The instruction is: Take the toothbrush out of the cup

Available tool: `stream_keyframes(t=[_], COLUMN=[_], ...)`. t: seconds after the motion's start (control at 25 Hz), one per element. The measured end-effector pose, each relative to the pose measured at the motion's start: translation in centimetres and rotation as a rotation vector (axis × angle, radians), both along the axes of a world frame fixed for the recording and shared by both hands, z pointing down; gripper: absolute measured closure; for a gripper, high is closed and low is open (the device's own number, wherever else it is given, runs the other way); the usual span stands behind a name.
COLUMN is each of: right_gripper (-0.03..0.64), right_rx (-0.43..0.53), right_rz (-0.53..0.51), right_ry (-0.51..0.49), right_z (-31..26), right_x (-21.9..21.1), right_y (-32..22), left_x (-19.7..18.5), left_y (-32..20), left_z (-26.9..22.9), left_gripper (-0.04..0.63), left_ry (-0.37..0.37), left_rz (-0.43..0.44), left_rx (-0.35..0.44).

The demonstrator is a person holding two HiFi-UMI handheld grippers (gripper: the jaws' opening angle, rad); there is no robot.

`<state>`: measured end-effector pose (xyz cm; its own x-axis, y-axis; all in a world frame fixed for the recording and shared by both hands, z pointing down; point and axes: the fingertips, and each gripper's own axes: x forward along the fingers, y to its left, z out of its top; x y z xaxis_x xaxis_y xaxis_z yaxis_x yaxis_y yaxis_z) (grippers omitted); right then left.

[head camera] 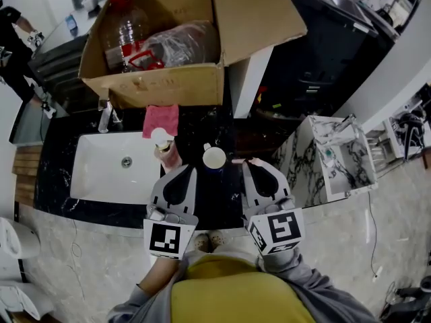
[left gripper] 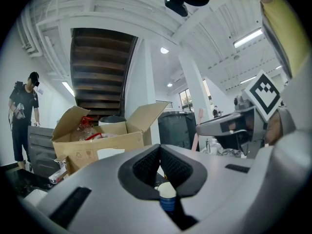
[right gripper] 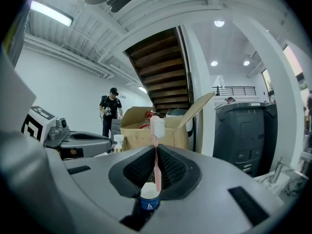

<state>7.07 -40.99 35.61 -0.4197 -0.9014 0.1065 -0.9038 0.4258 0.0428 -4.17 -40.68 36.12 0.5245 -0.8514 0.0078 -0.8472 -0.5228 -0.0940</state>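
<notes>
Slim pink toothbrush (right gripper: 156, 126), bristles up, was pinched upright in right hand-held gripper (right gripper: 156, 149), jaws narrow, out of round white-and-blue cup (right gripper: 148, 204) nearby. Left hand-held gripper (left gripper: 160, 149) was closed, empty.

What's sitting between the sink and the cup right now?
A white-capped bottle stands on the counter between the sink and the cup, at the sink's right edge; the head view shows it.

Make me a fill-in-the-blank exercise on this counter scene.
The right gripper is shut on a pink ___.
Its bristles point ___.
In the head view, the cup stands on the black counter, right of the white ___ set into it.
Missing words: toothbrush; up; sink.
</notes>
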Motion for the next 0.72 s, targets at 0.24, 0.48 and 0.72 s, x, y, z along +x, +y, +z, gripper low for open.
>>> stream_keyframes(t=[0.24, 0.48, 0.72], right_gripper=[0.584, 0.584, 0.584], right_rx=[-0.013, -0.003, 0.000], right_rz=[-0.011, -0.032, -0.049], right_ry=[-0.008, -0.014, -0.025], right_z=[0.4, 0.3, 0.3], right_x=[0.3, 0.7, 1.2], right_y=[0.0, 0.2, 0.5], left_x=[0.3, 0.7, 1.2], left_y=[0.1, 0.5, 1.0], left_z=[-0.2, -0.2, -0.5], left_gripper=[0.595, 0.595, 0.595], left_ry=[0.001, -0.002, -0.002], left_rz=[-0.010, -0.026, -0.046], left_rx=[0.005, 0.011, 0.020])
